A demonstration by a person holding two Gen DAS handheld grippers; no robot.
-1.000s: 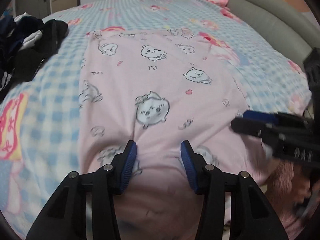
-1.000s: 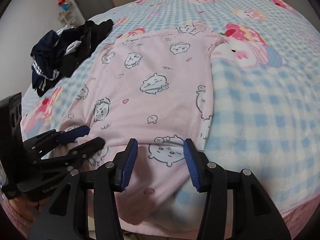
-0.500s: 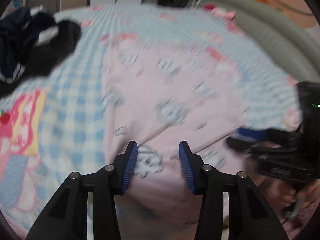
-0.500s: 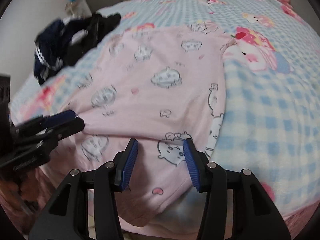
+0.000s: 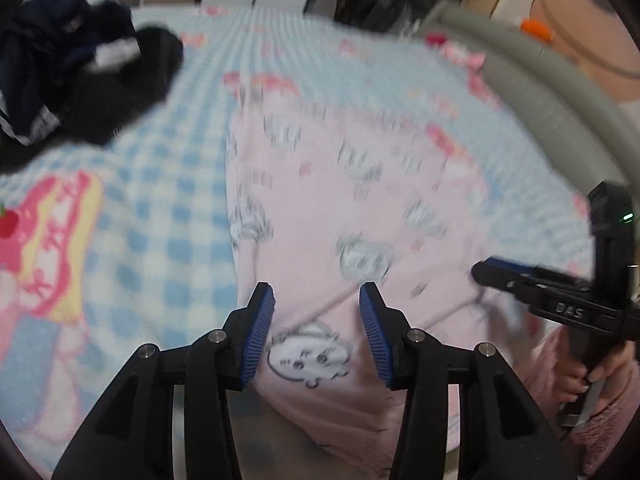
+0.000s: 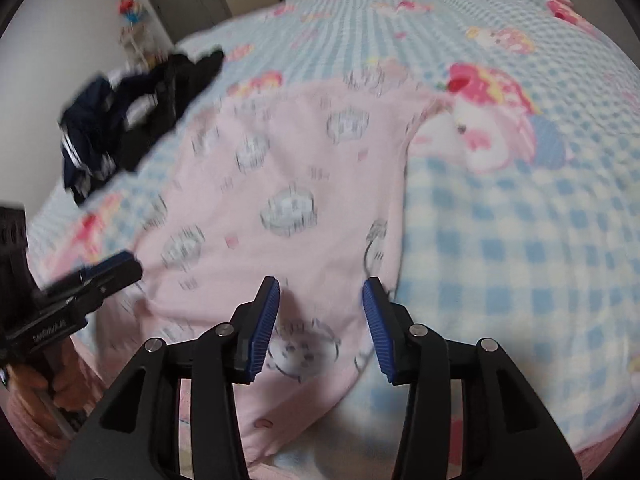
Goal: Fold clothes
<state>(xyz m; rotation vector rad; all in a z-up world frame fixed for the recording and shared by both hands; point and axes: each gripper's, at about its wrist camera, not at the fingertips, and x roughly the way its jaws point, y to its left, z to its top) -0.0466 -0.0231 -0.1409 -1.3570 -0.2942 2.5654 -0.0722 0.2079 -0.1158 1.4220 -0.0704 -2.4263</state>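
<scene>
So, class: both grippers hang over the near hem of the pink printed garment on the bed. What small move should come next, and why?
Probably lower both and close on the hem. The left gripper and right gripper stand open over the pink garment, which lies spread flat on the checked blanket; neither seems to pinch cloth, so a fold needs a grip first.

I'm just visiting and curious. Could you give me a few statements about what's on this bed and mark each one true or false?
1. A pink garment printed with cartoon faces lies spread on the bed. True.
2. The blanket under it is plain green. False: it is blue and white checked.
3. A pile of dark clothes sits off to the garment's side. True.
4. The left gripper holds a folded towel. False: its jaws stand apart over the pink garment's near edge.
5. The right gripper is over the dark clothes. False: it is over the pink garment.
</scene>
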